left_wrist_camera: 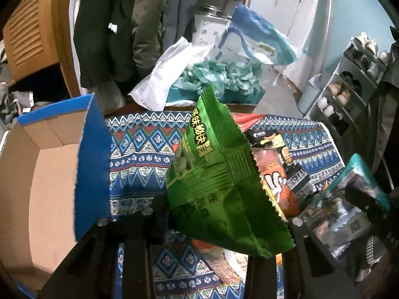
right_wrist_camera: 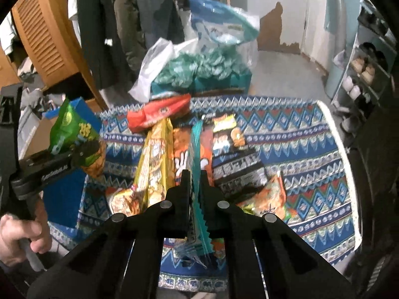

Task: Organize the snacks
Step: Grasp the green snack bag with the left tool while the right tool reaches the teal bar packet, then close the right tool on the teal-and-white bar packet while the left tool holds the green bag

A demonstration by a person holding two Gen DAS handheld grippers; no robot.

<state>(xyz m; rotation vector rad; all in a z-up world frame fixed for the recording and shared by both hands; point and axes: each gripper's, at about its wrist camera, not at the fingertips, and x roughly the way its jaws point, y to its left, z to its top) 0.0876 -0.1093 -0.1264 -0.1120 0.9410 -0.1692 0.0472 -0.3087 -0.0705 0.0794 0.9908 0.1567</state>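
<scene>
green packet point(left_wrist_camera: 219, 174) printed 怪味秘决, 工艺

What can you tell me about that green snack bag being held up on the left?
The green snack bag is a glossy foil-like packet with zigzag-cut ends, ribbed seals and yellow and white printed characters. It hangs tilted above the patterned cloth, lifted clear of the other packets, beside the open blue cardboard box. The left gripper is shut on its lower part; nothing else touches it.

- green snack packet point(left_wrist_camera: 219, 174): yellow Chinese print, "味秘决" and boxed "工艺"; lower down "怪到底"
- orange packet point(left_wrist_camera: 276, 184): large white characters, partly hidden, unreadable
- other packets' print: too small
</scene>
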